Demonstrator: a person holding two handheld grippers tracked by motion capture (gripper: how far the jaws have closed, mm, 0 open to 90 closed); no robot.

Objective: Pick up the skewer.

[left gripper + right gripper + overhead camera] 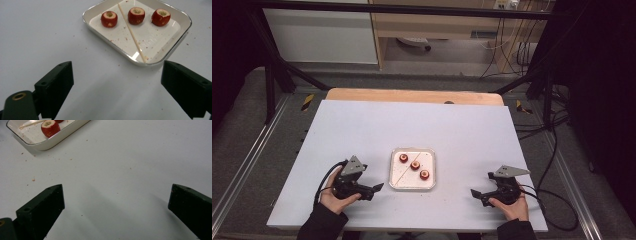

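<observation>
A white tray sits in the middle of the table and holds three red cored fruits in a diagonal row and a thin wooden skewer. In the left gripper view the tray, the fruits and the skewer lie just ahead. My left gripper rests left of the tray, open and empty. My right gripper rests to the tray's right, open and empty. The right gripper view catches the tray's corner with one fruit.
The white tabletop carries small red crumbs near the tray. A wooden board edge runs along the far side. Black cables trail off the right side of the table.
</observation>
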